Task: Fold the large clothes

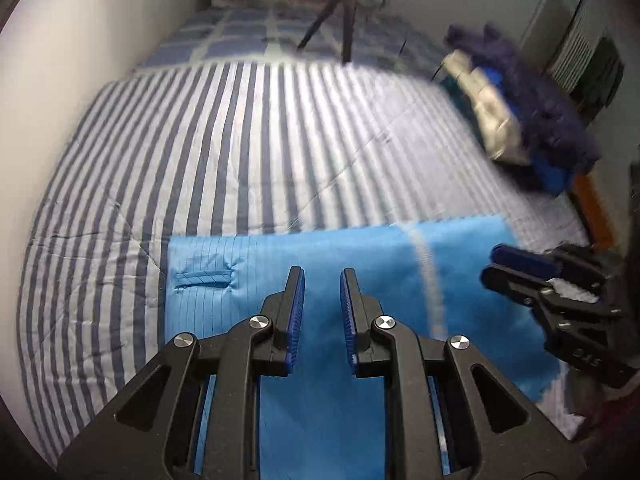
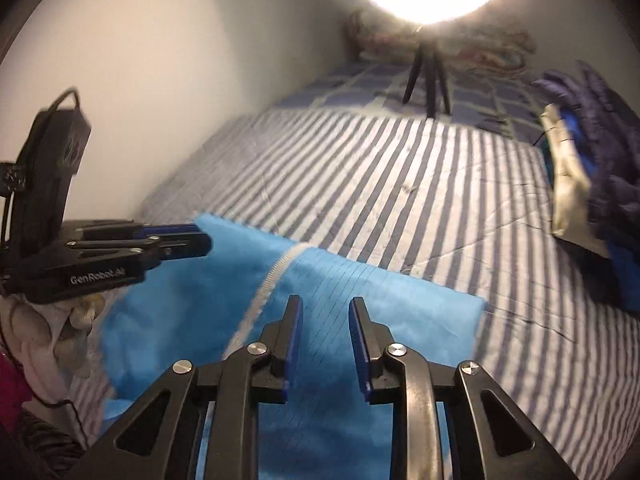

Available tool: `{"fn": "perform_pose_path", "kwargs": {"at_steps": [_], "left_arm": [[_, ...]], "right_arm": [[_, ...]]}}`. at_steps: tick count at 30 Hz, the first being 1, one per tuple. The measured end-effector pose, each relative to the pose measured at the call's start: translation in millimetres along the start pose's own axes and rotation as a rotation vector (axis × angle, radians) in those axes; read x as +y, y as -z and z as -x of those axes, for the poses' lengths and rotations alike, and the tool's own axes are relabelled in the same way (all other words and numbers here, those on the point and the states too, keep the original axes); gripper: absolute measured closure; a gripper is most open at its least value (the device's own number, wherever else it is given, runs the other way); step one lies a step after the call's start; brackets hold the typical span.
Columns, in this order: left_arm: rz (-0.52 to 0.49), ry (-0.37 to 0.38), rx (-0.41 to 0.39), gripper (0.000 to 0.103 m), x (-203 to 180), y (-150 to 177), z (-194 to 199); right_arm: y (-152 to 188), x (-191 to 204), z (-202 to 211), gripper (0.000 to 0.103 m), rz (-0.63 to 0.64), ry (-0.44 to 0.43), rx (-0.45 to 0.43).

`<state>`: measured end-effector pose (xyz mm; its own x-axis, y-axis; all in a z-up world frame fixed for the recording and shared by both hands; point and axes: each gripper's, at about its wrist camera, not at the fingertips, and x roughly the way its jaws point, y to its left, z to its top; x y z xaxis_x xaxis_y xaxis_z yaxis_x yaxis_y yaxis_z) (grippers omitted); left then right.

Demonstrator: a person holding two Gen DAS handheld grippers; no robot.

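One blue garment (image 1: pixel 312 256) is seen spread flat on the striped bed cover (image 1: pixel 224 136), its long axis running left to right across the near end of the bed, with a pocket slit (image 1: pixel 202 278) towards its left end and a pale zip line (image 1: pixel 426 264) crossing it right of centre. The left gripper (image 1: pixel 322 284) is held above the cloth with its jaws parted by a narrow gap and nothing between them, while the right gripper (image 2: pixel 325 314) is likewise held over the garment, narrowly parted and empty. A pile of dark clothes (image 1: pixel 532 120) is seen at the bed's far right edge, well apart from the garment.

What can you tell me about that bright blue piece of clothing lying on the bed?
The blue garment is thin fabric with fine dark lines, a whitish zipper running along it and a stitched slit pocket. It lies folded and mostly flat on the striped bedcover, under both open grippers; neither visibly grips it.
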<state>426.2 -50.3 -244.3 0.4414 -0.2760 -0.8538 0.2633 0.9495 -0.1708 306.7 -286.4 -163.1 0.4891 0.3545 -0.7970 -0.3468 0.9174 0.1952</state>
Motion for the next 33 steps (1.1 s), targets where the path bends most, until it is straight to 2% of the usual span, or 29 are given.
{"fn": "perform_pose_path", "kwargs": {"at_steps": [2,3,5,7,11,14,15,16,18,21,24,27,30,33], "left_arm": [[0.023,-0.018,0.035,0.087,9.0,5.9,-20.2],[0.043,0.006,0.064,0.087,17.8,10.8,-32.7],[0.047,0.035,0.048,0.087,23.5,14.2,-36.1],[0.051,0.039,0.055,0.087,27.3,13.8,-33.0],[0.049,0.015,0.048,0.087,34.7,22.0,-16.9],[0.067,0.009,0.044,0.087,46.2,37.4,-1.6],[0.065,0.001,0.044,0.087,46.0,40.8,2.7],[0.063,-0.016,0.045,0.087,47.9,44.6,8.9],[0.084,-0.035,0.035,0.087,51.9,52.2,25.9],[0.138,0.013,-0.004,0.087,55.3,63.3,59.1],[0.161,0.102,-0.046,0.087,50.8,78.2,95.4],[0.167,0.167,-0.077,0.087,43.2,101.9,125.2],[0.149,0.224,-0.067,0.087,29.1,125.7,139.4],[0.124,0.264,-0.036,0.087,12.7,145.5,139.9]], "right_arm": [[4.5,-2.2,-21.6,0.083,0.016,0.019,0.058],[7.9,-5.8,-29.9,0.083,0.012,0.031,0.084],[15.2,-15.3,-40.3,0.084,-0.010,0.029,0.116],[21.1,-24.1,-40.7,0.084,-0.029,0.002,0.111],[27.4,-39.4,-18.9,0.081,-0.036,0.024,0.129],[49.1,-67.1,1.5,0.081,-0.106,0.039,0.148],[58.0,-73.9,7.2,0.080,-0.132,0.053,0.158],[65.3,-80.7,11.7,0.072,-0.150,0.077,0.174],[73.8,-91.4,22.4,0.072,-0.169,0.106,0.177],[79.9,-92.7,54.8,0.073,-0.205,0.112,0.127],[82.1,-81.0,87.6,0.073,-0.215,0.065,0.056],[91.5,-50.8,116.6,0.073,-0.169,-0.031,-0.001],[106.0,-13.7,128.0,0.073,-0.085,-0.117,-0.005],[120.9,31.5,125.3,0.069,0.046,-0.147,0.011]]}}
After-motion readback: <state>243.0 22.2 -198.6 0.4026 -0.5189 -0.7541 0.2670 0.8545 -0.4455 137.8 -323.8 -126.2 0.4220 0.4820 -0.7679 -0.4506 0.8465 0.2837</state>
